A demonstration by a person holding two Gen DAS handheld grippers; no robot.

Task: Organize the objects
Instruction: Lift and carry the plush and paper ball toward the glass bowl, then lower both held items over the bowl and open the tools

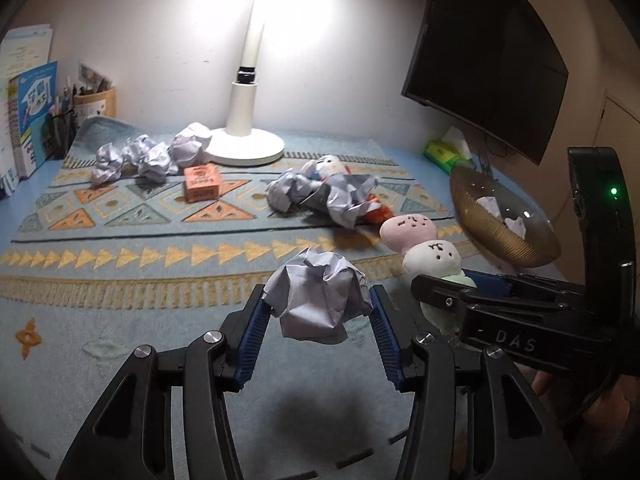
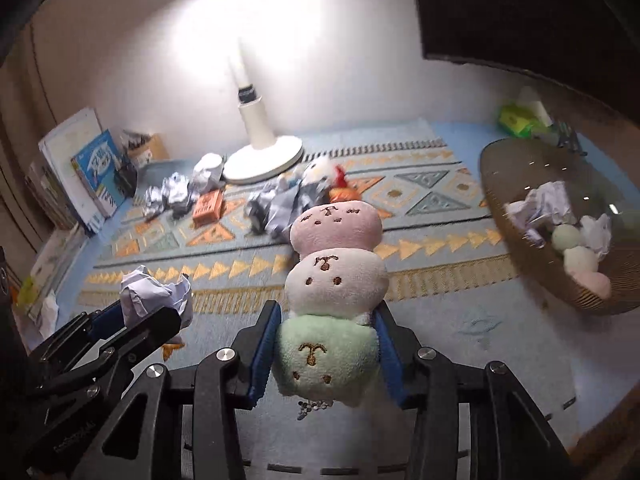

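My left gripper (image 1: 318, 312) is shut on a crumpled paper ball (image 1: 316, 296) and holds it above the patterned mat; the ball also shows in the right wrist view (image 2: 154, 294). My right gripper (image 2: 326, 354) is shut on the green end of a three-ball plush toy (image 2: 332, 280) with pink, white and green segments; the toy also shows in the left wrist view (image 1: 424, 244). A brown wire basket (image 2: 520, 236) at the right holds crumpled paper and another plush. More paper balls (image 1: 148, 156) lie near the lamp.
A white desk lamp (image 1: 244, 144) stands at the back centre. An orange box (image 1: 202, 183) lies on the mat (image 1: 120, 240). A white doll amid crumpled paper (image 1: 328, 188) lies mid-mat. Books and a pen holder (image 1: 32, 120) stand at left, a dark monitor (image 1: 492, 56) and green tissue pack (image 1: 444, 154) at right.
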